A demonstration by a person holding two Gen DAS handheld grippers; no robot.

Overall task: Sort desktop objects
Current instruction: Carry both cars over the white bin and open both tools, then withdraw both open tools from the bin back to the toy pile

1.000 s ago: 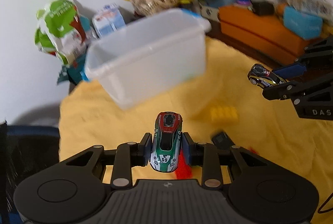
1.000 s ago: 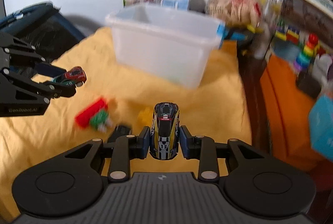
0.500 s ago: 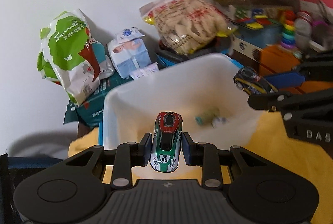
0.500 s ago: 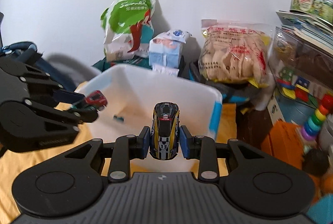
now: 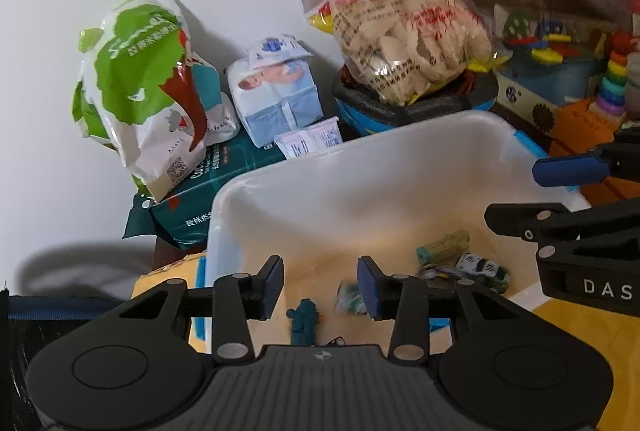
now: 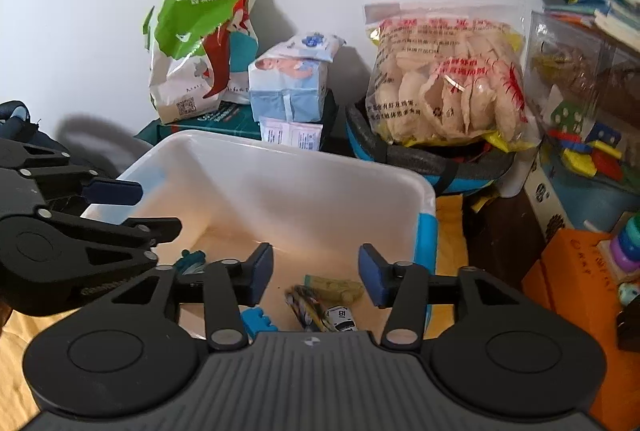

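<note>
Both grippers hover over the open white plastic bin (image 5: 360, 171), also in the right wrist view (image 6: 280, 167). My left gripper (image 5: 320, 287) is open and empty. My right gripper (image 6: 316, 279) is open and empty; it also shows at the right of the left wrist view (image 5: 560, 191). On the bin floor lie a white toy car (image 5: 482, 267), a green block (image 5: 442, 245), a dark teal figure (image 5: 304, 323) and a blurred toy (image 5: 350, 297). The right wrist view shows a white car (image 6: 340, 319), a striped car (image 6: 308, 307) and a blue brick (image 6: 256, 323) there.
Behind the bin stand a green and white bag (image 5: 140, 91), a blue tissue pack (image 5: 276, 87) and a bag of crackers (image 5: 408, 35) against the wall. Toy boxes and an orange box (image 6: 576, 271) stand at the right. A yellow cloth (image 5: 580, 331) covers the table.
Both grippers have opened over the bin. The red-green car left my left gripper and the black-yellow car left my right gripper; both dropped into the bin.
</note>
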